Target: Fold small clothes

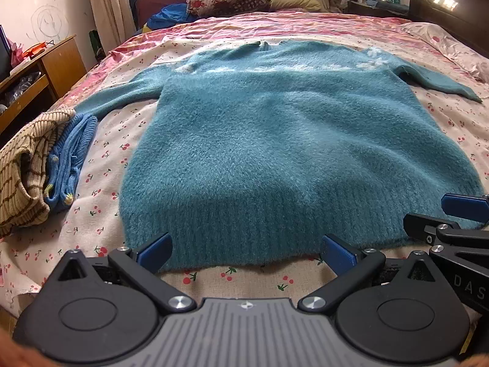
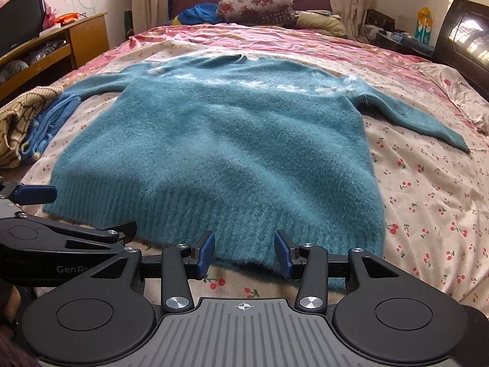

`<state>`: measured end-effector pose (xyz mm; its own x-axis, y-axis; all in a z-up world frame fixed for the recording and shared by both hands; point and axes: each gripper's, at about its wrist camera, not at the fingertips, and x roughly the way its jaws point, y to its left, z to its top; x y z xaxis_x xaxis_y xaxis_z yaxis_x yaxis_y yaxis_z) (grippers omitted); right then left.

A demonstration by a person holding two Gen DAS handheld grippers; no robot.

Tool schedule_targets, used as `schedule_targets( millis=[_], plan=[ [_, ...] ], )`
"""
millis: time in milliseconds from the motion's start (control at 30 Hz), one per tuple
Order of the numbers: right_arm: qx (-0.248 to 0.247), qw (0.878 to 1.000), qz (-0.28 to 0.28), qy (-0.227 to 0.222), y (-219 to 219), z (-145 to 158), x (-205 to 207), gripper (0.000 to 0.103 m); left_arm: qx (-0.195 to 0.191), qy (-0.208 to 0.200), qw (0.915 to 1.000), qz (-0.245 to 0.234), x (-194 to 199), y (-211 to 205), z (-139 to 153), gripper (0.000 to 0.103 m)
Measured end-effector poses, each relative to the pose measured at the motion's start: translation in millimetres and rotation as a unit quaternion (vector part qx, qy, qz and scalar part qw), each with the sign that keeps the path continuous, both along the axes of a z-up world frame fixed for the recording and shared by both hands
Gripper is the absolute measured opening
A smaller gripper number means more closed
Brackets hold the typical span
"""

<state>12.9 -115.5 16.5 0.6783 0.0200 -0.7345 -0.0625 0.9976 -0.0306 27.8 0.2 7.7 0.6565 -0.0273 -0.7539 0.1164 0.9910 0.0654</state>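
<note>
The left gripper point(image 1: 246, 252) and the right gripper point(image 2: 244, 252) are hovering side by side at the near hem of the teal sweater point(image 1: 290, 140), both with jaws standing apart and nothing clamped; the ribbed hem is lying between each pair of blue pads without being pinched.

The sweater is lying flat on the cherry-print bedsheet point(image 1: 101, 183), hem near, collar far, both sleeves spreading outward to left and right.

As a judgement, the risks are these: the fuzzy knit is thick and soft, so jaws closing on the hem may be catching only the top layer, or dragging the sheet up with it. With the grippers so close together, lifting could be bunching the hem unevenly. The left sleeve is ending just beside the pile of folded knits point(image 1: 39, 165) and may be disturbing it.

No containers are showing near the work; only a wooden desk point(image 1: 52, 61) with open shelves is standing far left, its contents unclear.
</note>
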Motion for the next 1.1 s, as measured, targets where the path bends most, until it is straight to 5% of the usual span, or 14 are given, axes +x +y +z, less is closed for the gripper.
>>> schedule_targets(
  millis=[500,1100],
  plan=[
    [0.021,1.000,-0.005,-0.020,-11.2,12.9,-3.2,0.043,0.007,-0.020,0.9998,0.003,-0.4,-6.1,17.7,0.103],
    [0.039,0.999,-0.024,0.002,-26.3,-1.6,57.1,0.043,0.011,0.018,0.9998,0.004,74.4,-23.4,1.2,0.103]
  ],
)
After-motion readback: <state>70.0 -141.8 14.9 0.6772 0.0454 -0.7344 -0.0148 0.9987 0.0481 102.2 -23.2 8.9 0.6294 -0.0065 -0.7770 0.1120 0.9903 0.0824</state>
